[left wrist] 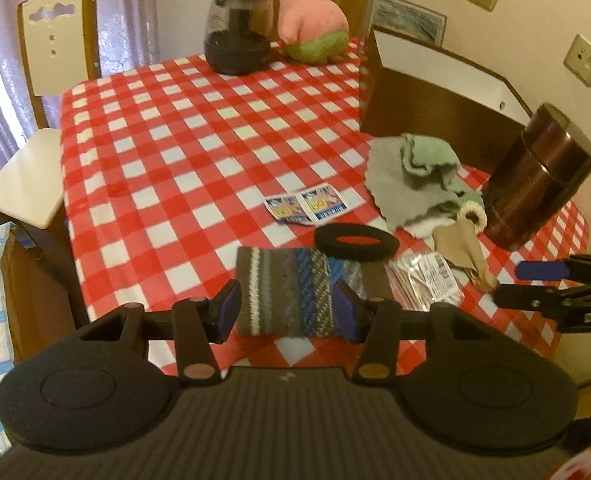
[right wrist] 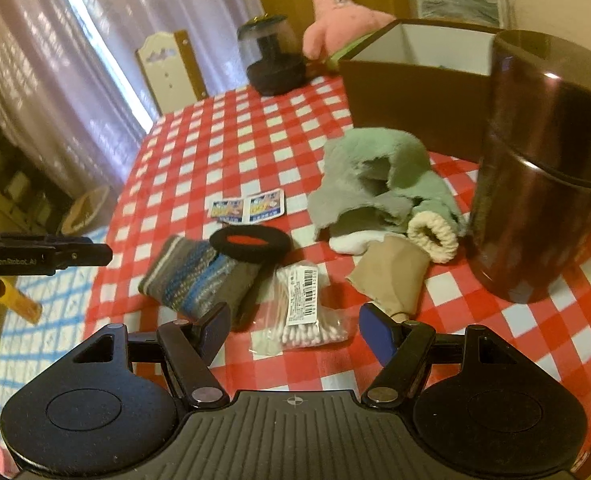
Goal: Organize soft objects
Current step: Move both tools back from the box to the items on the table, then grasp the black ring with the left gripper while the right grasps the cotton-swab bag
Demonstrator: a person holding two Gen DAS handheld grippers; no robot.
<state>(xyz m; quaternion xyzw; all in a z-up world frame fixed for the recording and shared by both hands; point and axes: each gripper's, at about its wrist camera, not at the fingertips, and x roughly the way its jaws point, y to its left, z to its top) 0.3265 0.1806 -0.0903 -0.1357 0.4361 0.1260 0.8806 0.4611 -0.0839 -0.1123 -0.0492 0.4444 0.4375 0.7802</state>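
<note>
A striped knit cloth lies near the table's front edge, partly under a black foam ring. My left gripper hovers open in front of it, and its pads frame the cloth without touching it. Grey and green cloths, a cream knit cuff and a tan cloth are piled beside a brown canister. My right gripper is open above a bag of cotton swabs. A pink plush star stands at the far edge.
An open brown box with a white inside stands at the back right. A dark jar sits near the plush. Two small sachets lie mid-table on the red checked cloth. A white chair is at the left.
</note>
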